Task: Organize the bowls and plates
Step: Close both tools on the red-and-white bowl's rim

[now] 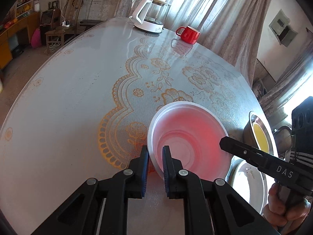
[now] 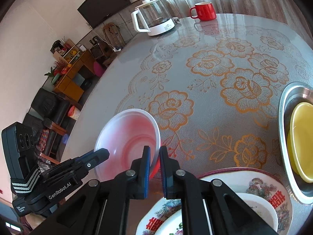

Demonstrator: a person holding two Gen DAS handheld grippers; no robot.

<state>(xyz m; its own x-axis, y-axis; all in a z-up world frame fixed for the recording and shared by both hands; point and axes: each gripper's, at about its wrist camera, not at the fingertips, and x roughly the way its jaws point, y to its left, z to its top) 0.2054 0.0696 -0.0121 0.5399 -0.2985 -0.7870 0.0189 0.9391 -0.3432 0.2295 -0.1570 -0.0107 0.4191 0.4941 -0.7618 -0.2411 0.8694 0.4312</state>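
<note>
White-and-red bowl (image 2: 127,143), lower centre, tilted above table (image 1: 58,107). Left gripper (image 1: 155,160) and right gripper (image 2: 155,162) each pinch its rim, opposite sides. Step: carrying. Next, likely: level it, nest into patterned plate (image 2: 273,192), lower right.

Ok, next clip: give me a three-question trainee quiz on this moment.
1. True or false: both grippers clamp the rim of the white plastic bowl with a red underside.
2. What sits inside the stainless steel basin?
A. yellow bowl
B. red mug
C. glass kettle
3. Which object stands nearest the red ceramic mug?

Key:
1. True: left gripper, right gripper.
2. A, the yellow bowl.
3. The glass kettle on a white base.
</note>
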